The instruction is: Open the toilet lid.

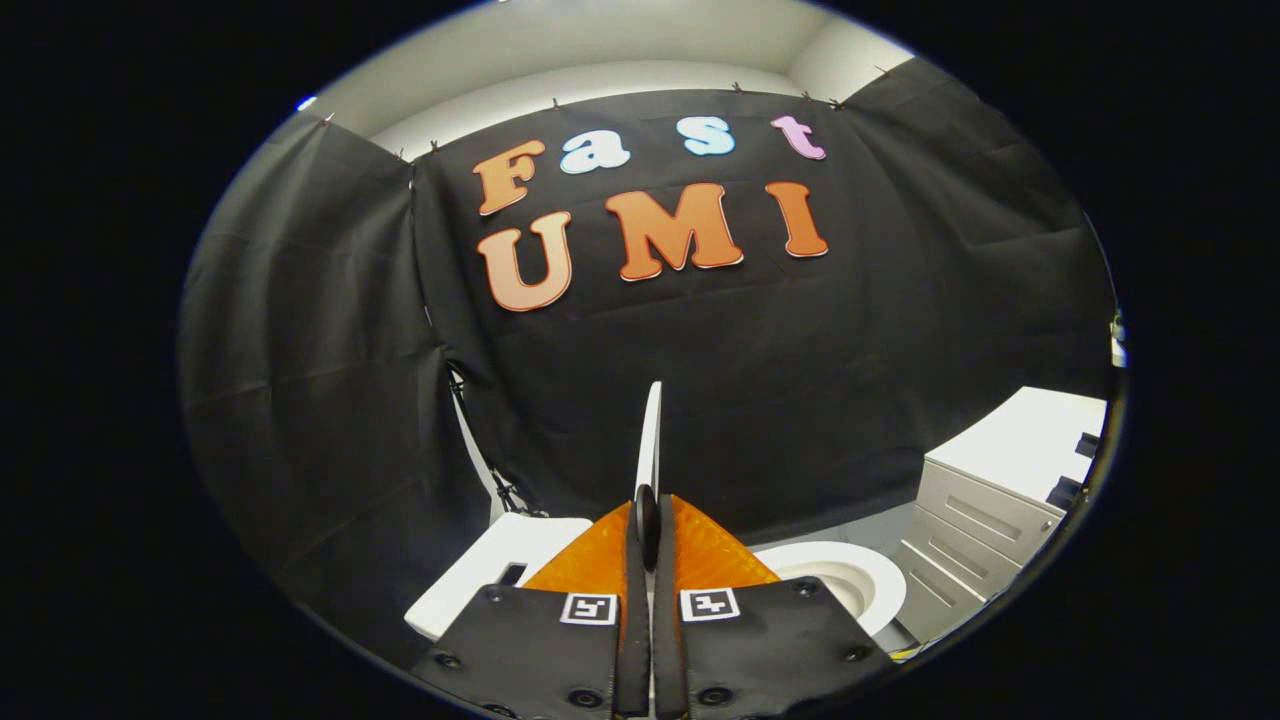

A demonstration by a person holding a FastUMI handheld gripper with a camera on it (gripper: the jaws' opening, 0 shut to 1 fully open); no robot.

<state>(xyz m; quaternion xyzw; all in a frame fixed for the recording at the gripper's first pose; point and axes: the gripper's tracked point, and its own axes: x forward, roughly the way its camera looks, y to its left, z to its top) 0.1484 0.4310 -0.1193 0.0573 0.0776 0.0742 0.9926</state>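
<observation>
Toilet lid (650,440) is seen edge-on, raised upright, its thin white edge standing straight up between the two fingers of the claw (648,530). The fingers are drawn close together w/ the lid's edge pinched between them, so the claw is clenched on the lid; a small dark round piece is seen at the pinch point. Fiducial marker squares (588,608) are carried on the claw's body, one per side, approx. level w/ each other.

Just beyond the fingers, to the right of the lid, the toilet bowl w/ seat ring (845,575) is exposed, its opening uncovered. To the left of the lid a white flat-topped part, prob. the tank (500,565), is seen; exact identity can't be told.

Farther right, a white drawer cabinet (985,510) is stood on the floor near the bowl, three drawer fronts visible. A thin stand or cable (480,450) is seen behind the tank. Black cloth wall (300,350) is hung at the back, w/ a pale ceiling (600,50) above it.
</observation>
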